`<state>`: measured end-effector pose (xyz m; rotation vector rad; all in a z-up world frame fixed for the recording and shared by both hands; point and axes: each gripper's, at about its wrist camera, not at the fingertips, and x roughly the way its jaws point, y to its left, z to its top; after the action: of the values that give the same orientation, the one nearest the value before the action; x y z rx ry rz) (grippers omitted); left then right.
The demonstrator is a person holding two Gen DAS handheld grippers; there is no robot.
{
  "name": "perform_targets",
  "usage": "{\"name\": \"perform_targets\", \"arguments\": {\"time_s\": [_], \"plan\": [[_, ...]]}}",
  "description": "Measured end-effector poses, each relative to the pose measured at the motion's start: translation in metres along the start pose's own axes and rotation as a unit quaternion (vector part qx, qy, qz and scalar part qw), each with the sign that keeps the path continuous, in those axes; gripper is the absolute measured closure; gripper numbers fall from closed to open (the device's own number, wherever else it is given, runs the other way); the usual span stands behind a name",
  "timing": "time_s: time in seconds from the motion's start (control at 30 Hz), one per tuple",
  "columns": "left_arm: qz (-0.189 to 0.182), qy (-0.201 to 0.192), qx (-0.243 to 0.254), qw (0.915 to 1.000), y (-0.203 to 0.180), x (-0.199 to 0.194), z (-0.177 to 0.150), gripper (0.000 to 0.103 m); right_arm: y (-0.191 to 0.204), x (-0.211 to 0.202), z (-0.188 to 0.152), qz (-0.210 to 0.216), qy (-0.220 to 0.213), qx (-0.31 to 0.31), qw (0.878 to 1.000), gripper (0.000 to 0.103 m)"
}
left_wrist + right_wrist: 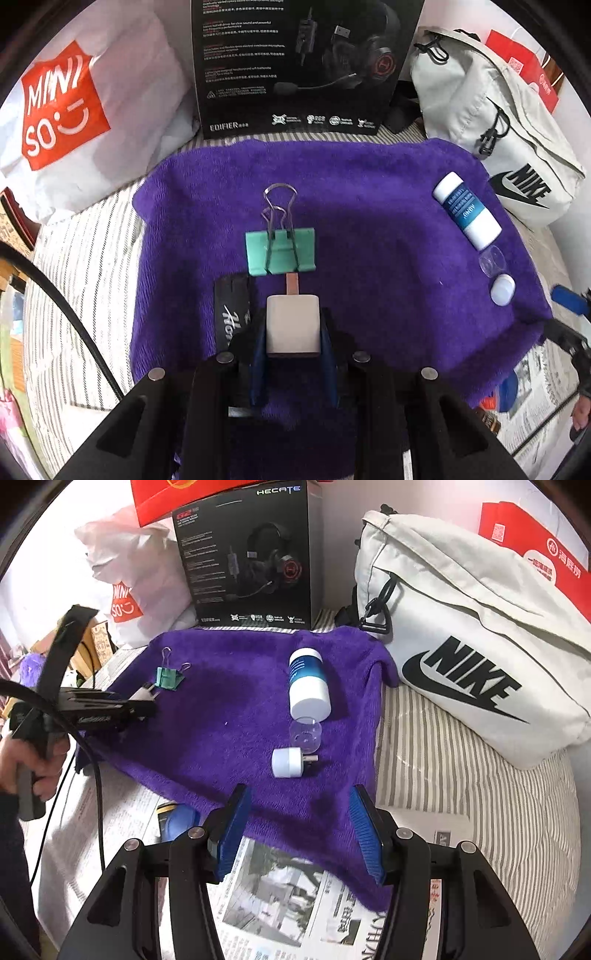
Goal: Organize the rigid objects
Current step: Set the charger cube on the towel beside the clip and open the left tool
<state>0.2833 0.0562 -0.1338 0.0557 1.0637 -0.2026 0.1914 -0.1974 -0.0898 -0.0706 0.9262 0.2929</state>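
White and boxy, the plastic charger plug (pixel 293 324) sits clamped between our left gripper (pixel 293 343) pads, its metal prong pointing to twelve o'clock at the green binder clip (pixel 280 251) on the purple towel (pixel 369 206). Our right gripper (pixel 301 827) is spread, nothing between its blue fingers (pixel 232 827); the round white adapter (pixel 286 762) lies at twelve o'clock.

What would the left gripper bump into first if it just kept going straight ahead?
Probably the green binder clip. The left gripper holds a white plug whose prong points at the clip, right ahead on the purple towel. The exact gap is hard to judge.
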Motion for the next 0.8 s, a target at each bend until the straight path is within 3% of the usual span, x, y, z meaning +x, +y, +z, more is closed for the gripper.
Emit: {"name": "perform_targets", "arguments": {"time_s": [0.33, 0.5, 0.67, 0.8], "plan": [[0.023, -0.004, 0.019, 0.9995, -0.008, 0.002, 0.0, 0.077, 0.0, -0.015, -0.012, 0.011, -0.006, 0.012, 1.0, 0.048], [0.019, 0.009, 0.016, 0.9997, -0.011, -0.005, -0.004, 0.063, -0.001, -0.024, -0.019, 0.018, -0.01, 0.018, 1.0, 0.048], [0.027, 0.018, 0.003, 0.9995, -0.014, -0.017, -0.018, 0.062, 0.006, -0.034, -0.029, 0.033, -0.009, 0.021, 0.999, 0.048], [0.026, 0.004, -0.004, 0.9996, -0.014, -0.042, -0.038, 0.062, 0.02, -0.035, -0.036, 0.045, -0.009, 0.022, 0.999, 0.048]]}}
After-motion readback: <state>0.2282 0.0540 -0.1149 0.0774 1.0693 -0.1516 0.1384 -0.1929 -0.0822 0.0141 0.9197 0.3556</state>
